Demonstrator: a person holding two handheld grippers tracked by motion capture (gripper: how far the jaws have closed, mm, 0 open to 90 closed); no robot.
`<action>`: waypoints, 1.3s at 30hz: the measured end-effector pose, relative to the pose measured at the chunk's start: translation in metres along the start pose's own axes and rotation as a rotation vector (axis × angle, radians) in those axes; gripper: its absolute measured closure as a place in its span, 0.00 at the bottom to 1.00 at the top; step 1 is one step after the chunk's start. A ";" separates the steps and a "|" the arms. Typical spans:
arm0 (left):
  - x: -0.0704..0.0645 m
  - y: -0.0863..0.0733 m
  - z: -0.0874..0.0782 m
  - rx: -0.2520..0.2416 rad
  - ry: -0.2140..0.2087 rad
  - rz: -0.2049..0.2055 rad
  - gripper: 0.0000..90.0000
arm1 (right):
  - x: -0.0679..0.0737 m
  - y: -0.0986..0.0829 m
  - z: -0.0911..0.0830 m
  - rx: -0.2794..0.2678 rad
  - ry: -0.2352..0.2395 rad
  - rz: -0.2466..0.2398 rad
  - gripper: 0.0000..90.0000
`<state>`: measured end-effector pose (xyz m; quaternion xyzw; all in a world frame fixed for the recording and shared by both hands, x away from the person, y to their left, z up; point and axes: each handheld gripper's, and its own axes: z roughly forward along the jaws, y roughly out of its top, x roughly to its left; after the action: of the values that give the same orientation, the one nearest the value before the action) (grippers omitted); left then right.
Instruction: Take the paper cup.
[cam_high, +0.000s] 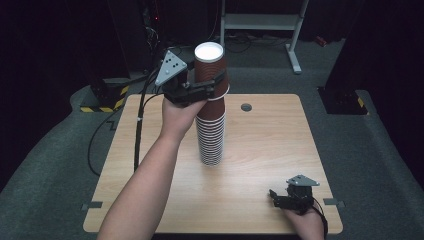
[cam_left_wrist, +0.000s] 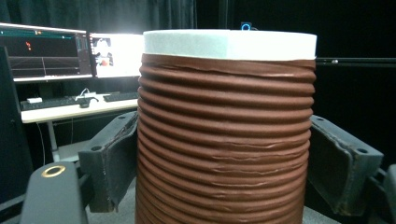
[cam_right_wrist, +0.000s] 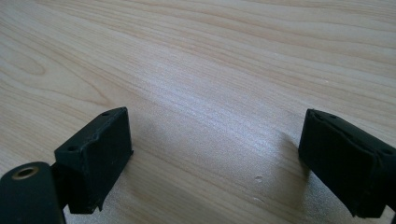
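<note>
A tall stack of brown ribbed paper cups (cam_high: 212, 127) stands upright near the middle of the tabletop (cam_high: 260, 150), a little toward its far edge. The top cup (cam_high: 210, 65), white inside, sits in the left gripper (cam_high: 212, 86), whose jaws are clamped on its ribbed wall from both sides just below the rim. In the left gripper view the cup's brown ridges fill the space between the two black jaws, both pressed against it. Whether the top cup is lifted clear of the stack cannot be told. The right gripper (cam_high: 281, 199) lies low near the tabletop's near right corner, well apart from the stack; its jaws are spread wide over bare wood, holding nothing.
</note>
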<state>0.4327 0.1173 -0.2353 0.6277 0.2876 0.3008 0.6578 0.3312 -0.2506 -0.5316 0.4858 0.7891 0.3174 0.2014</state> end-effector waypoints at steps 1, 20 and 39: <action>0.000 0.001 0.000 -0.004 0.002 0.002 0.20 | 0.000 0.000 0.000 0.000 0.000 0.000 0.10; 0.000 0.023 -0.011 -0.065 0.011 0.004 0.20 | 0.000 0.000 0.000 0.000 -0.001 0.000 0.10; 0.008 0.027 -0.042 -0.072 0.055 0.012 0.20 | 0.000 0.000 0.000 0.000 -0.001 -0.001 0.10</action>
<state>0.4052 0.1513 -0.2102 0.5969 0.2907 0.3322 0.6700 0.3311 -0.2505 -0.5316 0.4857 0.7891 0.3171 0.2019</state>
